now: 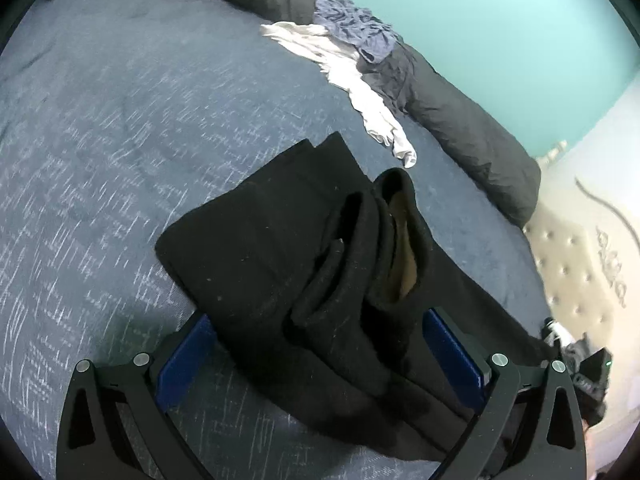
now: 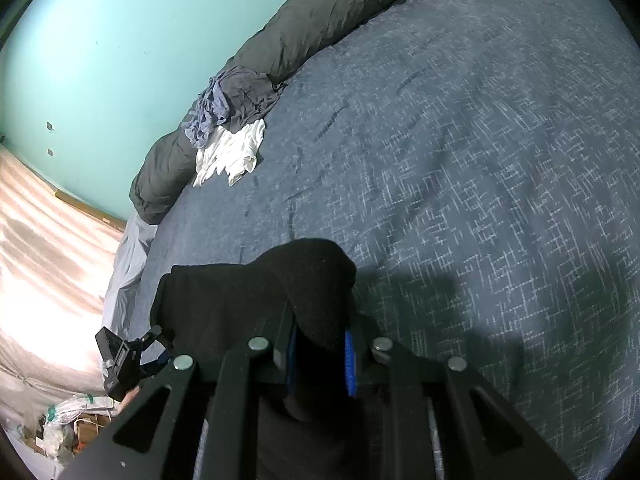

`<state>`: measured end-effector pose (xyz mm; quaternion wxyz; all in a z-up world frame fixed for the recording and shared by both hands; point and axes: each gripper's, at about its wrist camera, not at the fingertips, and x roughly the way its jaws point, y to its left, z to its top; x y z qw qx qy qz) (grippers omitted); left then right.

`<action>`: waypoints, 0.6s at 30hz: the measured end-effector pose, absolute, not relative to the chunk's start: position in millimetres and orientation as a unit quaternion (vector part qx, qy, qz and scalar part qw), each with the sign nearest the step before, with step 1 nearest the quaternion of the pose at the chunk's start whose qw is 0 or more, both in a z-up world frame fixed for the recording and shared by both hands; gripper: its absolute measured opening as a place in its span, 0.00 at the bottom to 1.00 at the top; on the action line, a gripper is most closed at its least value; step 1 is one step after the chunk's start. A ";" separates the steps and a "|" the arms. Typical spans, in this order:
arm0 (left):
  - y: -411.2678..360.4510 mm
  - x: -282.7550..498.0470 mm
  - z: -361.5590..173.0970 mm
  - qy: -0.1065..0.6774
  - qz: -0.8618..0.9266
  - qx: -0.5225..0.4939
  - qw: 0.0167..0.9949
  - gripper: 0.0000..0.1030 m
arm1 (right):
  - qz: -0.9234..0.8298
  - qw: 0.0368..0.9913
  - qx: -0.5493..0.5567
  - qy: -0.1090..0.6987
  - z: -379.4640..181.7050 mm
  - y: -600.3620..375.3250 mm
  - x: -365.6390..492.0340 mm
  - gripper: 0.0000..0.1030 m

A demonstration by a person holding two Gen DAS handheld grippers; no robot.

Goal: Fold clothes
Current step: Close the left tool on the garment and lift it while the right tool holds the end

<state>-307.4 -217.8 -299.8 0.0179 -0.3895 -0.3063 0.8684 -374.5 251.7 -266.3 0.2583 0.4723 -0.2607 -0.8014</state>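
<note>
- Blue-grey bedding (image 1: 120, 140) with a pale crosshatch print covered the bed, and a turquoise wall (image 1: 500, 20) rose behind it.
- Along the far edge lay a rolled dark duvet (image 1: 472, 128), with a crumpled blue garment (image 1: 356, 28) on top of it and a white garment (image 1: 340, 68) spilling from it onto the bedding.
- A black garment (image 1: 280, 248), partly folded into thick layers, lay on the bedding near the cameras.
- The left gripper (image 1: 320, 356) stood with its jaws spread wide on either side of the black garment; the blue pads (image 1: 184, 360) did not press the cloth.
- The right gripper (image 2: 320, 360) had its jaws drawn close on a bunched fold of the black garment (image 2: 256, 300), which humped up over the fingers.
- At the left edge of the right wrist view, a small black device (image 2: 120, 364) was probably the left gripper, too dim to be sure.
</note>
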 end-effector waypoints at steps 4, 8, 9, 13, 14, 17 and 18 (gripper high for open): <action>-218.6 -313.9 -300.8 -0.306 0.870 -0.387 0.020 0.98 | -0.803 0.256 0.470 -0.262 -265.8 250.7 -371.2 0.17; -217.3 -318.3 -294.6 -0.283 0.878 -0.386 0.019 0.57 | -0.808 0.258 0.462 -0.258 -258.0 248.1 -365.3 0.17; -217.2 -319.9 -294.0 -0.281 0.878 -0.387 0.024 0.54 | -0.810 0.259 0.459 -0.256 -255.0 246.6 -363.6 0.17; -217.4 -323.0 -288.3 -0.280 0.878 -0.385 0.034 0.45 | -0.817 0.270 0.445 -0.249 -239.2 238.7 -355.6 0.17; -216.1 -324.1 -285.0 -0.278 0.880 -0.383 0.036 0.42 | -0.817 0.272 0.443 -0.249 -235.8 237.7 -354.1 0.17; -210.9 -328.8 -274.7 -0.267 0.885 -0.378 0.043 0.37 | -0.822 0.278 0.433 -0.244 -223.1 235.2 -348.2 0.17; -209.2 -330.8 -270.7 -0.264 0.887 -0.376 0.045 0.36 | -0.825 0.281 0.428 -0.240 -217.6 234.2 -345.5 0.17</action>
